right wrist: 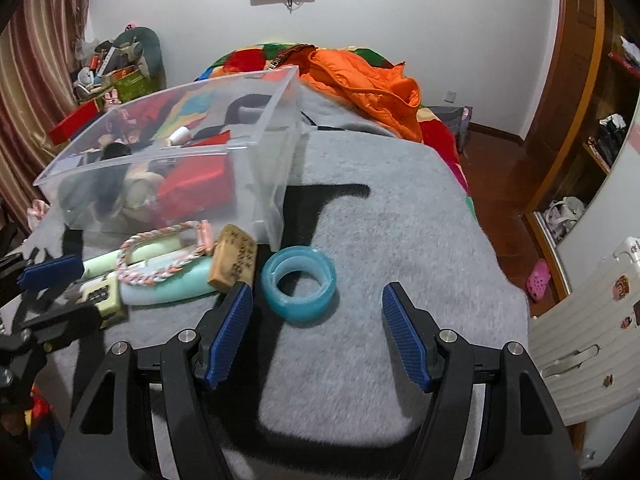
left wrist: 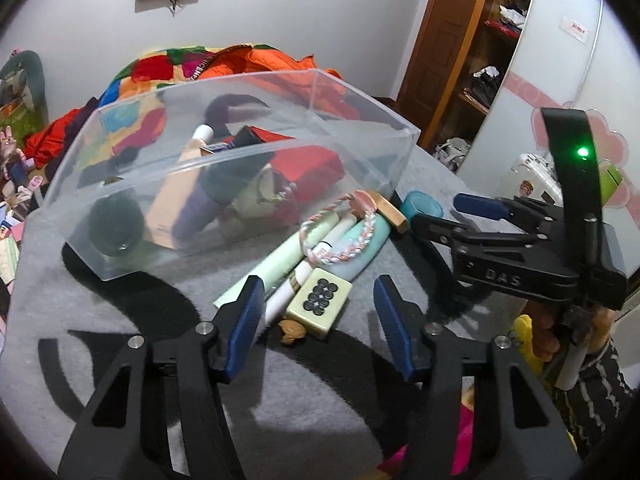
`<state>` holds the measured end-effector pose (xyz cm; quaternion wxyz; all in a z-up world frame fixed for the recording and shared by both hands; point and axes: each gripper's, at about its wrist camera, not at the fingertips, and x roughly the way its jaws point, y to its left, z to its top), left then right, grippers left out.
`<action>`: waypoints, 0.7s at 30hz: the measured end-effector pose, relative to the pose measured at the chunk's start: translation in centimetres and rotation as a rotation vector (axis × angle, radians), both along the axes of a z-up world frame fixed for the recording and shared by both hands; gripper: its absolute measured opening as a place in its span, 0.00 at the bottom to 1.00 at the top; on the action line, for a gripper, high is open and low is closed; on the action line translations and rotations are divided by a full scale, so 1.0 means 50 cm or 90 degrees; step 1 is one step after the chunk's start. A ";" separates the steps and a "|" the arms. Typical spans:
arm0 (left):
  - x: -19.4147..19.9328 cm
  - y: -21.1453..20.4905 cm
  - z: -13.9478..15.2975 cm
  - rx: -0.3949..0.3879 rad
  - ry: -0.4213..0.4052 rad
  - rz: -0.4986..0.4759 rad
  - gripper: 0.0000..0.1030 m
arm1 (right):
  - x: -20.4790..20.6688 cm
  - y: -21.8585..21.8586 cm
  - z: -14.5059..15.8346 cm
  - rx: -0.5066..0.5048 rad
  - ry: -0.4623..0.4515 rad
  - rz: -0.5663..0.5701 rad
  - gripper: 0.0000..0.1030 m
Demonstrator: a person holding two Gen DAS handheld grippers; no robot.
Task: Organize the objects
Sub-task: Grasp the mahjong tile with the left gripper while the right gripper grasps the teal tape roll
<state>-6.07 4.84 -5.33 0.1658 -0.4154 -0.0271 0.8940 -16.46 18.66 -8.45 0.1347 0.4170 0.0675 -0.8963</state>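
Both claws spread, nothing pinched, over the grey blanket.

My left claw gapes just above the mahjong tile, which lies against the white tube. My right claw hangs wide just short of the blue tape roll. Beyond lie the wooden block, the braided bracelet, and the clear box on the blanket.

The right tool gapes wide before the blue tape roll, apparently not touching it.
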 end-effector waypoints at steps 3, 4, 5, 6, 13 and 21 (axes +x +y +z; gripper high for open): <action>-0.003 0.006 -0.004 -0.005 0.000 -0.003 0.51 | -0.009 0.001 -0.005 -0.005 -0.005 -0.008 0.62; -0.003 0.007 -0.004 -0.005 0.000 -0.004 0.50 | -0.011 0.003 -0.005 -0.010 -0.005 -0.011 0.61; -0.003 0.008 -0.003 -0.002 0.000 -0.007 0.47 | -0.013 0.004 -0.005 -0.013 -0.005 -0.012 0.59; -0.001 0.010 -0.001 0.002 -0.001 -0.014 0.44 | -0.015 0.005 -0.005 -0.017 -0.006 -0.012 0.58; 0.002 0.027 -0.007 -0.015 -0.001 -0.030 0.44 | -0.026 -0.005 -0.015 -0.031 -0.018 0.001 0.35; -0.016 0.043 -0.030 -0.015 -0.021 -0.042 0.32 | -0.003 0.000 -0.012 -0.027 -0.008 0.002 0.35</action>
